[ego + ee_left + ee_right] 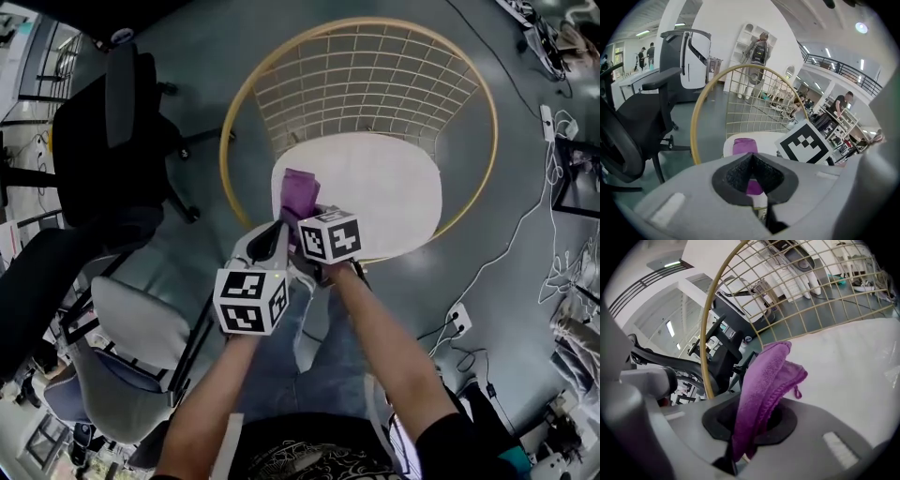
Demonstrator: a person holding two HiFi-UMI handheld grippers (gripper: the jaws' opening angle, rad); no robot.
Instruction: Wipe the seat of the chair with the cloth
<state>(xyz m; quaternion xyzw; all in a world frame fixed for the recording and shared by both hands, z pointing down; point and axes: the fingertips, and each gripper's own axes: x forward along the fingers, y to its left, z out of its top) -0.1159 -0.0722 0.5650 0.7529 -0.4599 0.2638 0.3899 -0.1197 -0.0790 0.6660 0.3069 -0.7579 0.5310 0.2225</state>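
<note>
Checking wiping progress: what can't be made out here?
- Near edge of the seat: head view, behind the left gripper and right gripper.
- Whether the cloth touches the seat: unclear in the right gripper view; covered in the head view.
- Legs of the chair: head view, under the seat.

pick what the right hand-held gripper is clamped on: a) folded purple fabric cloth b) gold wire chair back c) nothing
a: the right hand-held gripper has its jaws closed on the folded purple fabric cloth, with the white round chair seat beyond it.
</note>
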